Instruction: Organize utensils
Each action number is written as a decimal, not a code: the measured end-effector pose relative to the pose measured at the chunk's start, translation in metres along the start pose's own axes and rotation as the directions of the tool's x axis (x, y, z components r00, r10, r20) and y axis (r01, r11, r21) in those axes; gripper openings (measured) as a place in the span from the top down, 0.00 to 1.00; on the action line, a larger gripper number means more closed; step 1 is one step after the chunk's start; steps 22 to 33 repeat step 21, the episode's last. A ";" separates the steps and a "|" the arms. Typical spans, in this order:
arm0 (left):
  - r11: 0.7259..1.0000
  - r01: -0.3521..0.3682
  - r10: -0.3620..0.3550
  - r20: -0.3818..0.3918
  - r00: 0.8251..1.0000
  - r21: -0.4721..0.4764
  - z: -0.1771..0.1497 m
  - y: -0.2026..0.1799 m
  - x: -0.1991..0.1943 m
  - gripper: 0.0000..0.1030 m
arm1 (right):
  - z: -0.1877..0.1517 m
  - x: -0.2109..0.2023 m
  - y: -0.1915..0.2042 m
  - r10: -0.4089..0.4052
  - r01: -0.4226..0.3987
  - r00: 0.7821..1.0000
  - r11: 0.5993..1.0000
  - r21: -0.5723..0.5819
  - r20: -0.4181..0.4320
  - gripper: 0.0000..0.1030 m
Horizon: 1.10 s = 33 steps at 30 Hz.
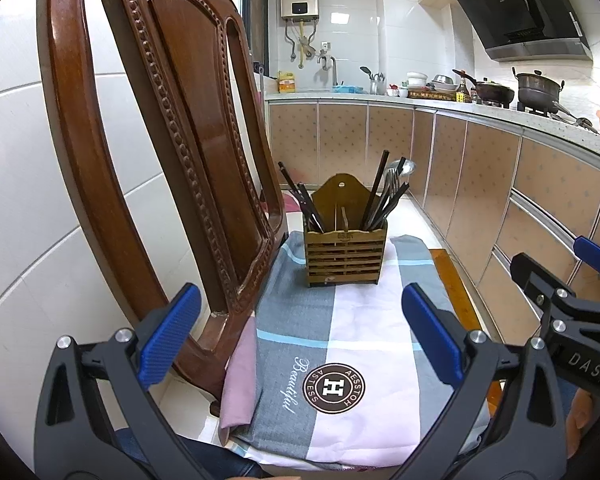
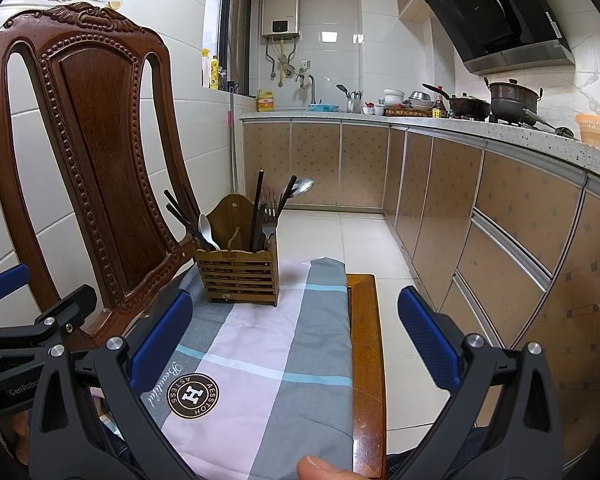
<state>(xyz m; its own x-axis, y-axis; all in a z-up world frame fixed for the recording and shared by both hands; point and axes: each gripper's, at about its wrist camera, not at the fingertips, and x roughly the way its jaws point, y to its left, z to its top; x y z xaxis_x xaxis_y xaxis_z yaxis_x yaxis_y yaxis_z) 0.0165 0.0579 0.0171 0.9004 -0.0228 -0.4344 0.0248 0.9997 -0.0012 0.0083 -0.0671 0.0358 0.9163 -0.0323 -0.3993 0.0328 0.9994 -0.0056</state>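
Observation:
A slatted wooden utensil holder stands upright at the far end of a chair seat covered by a checked cloth. Dark chopsticks lean in its left compartment. More chopsticks, forks and a spoon stand in the right one. My left gripper is open and empty, held back over the near part of the cloth. My right gripper is open and empty beside it, over the cloth's right side.
The carved chair back rises on the left, close to the holder. The seat's bare wooden edge shows on the right. Kitchen cabinets and a counter with pots run along the right. Tiled floor lies beyond.

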 end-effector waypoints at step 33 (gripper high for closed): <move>1.000 0.015 -0.015 -0.014 1.000 -0.011 -0.001 0.001 0.002 0.04 | -0.003 0.001 0.000 -0.001 0.001 1.000 1.000 0.004 -0.007 0.03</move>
